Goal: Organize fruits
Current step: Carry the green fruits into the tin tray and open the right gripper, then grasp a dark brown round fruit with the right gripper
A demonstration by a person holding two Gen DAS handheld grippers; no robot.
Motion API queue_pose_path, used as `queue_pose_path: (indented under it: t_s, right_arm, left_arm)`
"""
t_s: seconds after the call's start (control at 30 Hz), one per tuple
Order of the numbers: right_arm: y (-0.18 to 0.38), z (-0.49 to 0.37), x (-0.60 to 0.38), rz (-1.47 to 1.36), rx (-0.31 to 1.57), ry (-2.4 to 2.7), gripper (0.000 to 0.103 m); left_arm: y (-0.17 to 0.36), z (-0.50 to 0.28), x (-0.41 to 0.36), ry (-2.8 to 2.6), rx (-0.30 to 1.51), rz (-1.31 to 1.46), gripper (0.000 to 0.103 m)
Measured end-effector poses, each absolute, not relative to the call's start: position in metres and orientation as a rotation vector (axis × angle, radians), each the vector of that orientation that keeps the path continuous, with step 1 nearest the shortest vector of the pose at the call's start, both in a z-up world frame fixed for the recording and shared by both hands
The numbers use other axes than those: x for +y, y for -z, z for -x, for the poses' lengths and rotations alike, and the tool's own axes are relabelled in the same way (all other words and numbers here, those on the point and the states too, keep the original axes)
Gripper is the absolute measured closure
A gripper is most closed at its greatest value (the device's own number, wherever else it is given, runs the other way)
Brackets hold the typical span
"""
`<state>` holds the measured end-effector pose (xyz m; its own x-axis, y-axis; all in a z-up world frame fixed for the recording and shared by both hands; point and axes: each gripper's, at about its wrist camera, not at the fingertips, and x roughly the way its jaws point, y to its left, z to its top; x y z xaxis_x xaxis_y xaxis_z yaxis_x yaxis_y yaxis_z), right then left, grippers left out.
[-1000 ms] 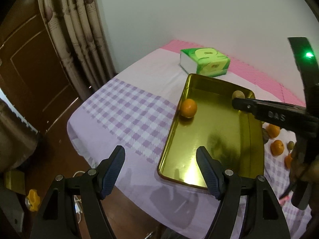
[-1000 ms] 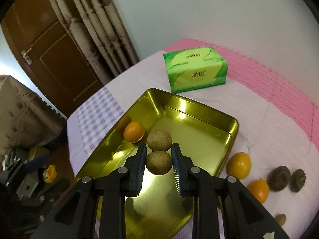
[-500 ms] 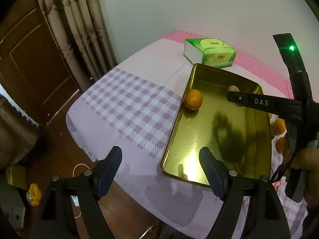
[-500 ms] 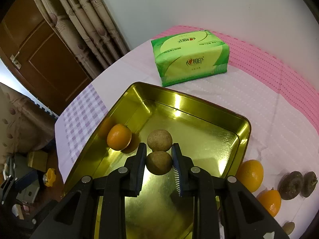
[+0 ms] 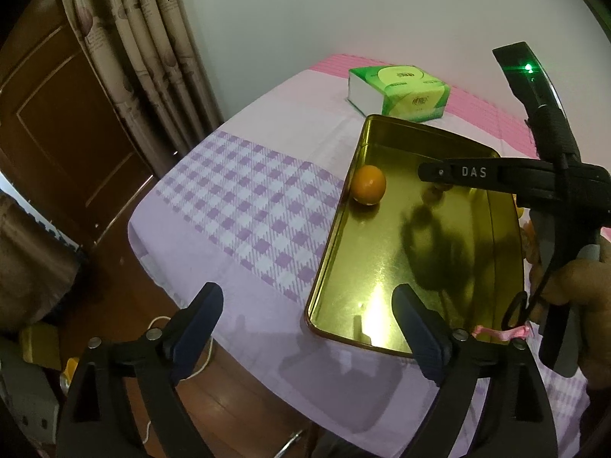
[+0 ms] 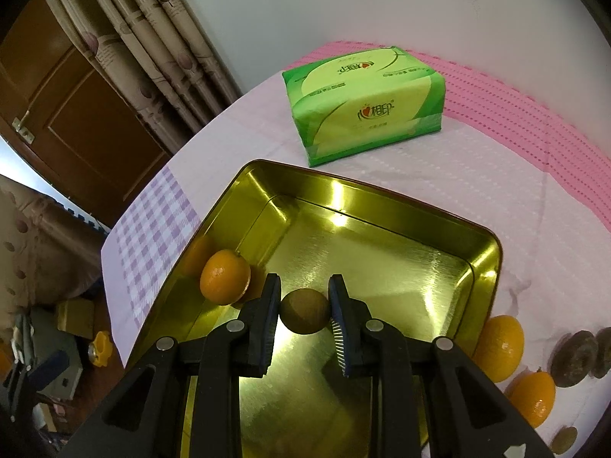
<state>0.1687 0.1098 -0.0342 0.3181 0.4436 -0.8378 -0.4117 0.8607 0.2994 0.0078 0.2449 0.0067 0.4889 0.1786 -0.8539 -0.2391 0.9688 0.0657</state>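
The right hand-held gripper [image 6: 304,311] is pinching a small brown fruit [image 6: 304,310] low over the gold tray [image 6: 483,246], where one orange [image 6: 225,281] is already sitting (near the left wall). Two oranges [image 6: 498,347] and some dark fruits [image 6: 573,351] are waiting on the worktop. The left hand-held gripper [image 5: 305,334] is hanging spread, holding nothing.

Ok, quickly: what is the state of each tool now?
Left tool: open, holding nothing.
Right tool: shut on the round brown fruit.

Orange [image 6: 225,281] in the tray [image 6: 382,194] by its left wall — tissue pack [image 6: 362,99] behind, more fruit [image 6: 498,347] right.
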Motion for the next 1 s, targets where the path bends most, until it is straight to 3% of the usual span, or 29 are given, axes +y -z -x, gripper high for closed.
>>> queue_pose_path:
  t_s: [0.7, 1.0]
  right_arm:
    - [0.011, -0.160, 0.102, -0.132, 1.035, -0.631, 0.076]
    - [-0.015, -0.125, 0.054, -0.125, 0.955, -0.619, 0.068]
  left_arm:
    - [-0.007, -0.008, 0.243, -0.248, 1.023, 0.073, 0.007]
    - [-0.008, -0.008, 0.235, -0.233, 1.018, 0.038, 0.007]
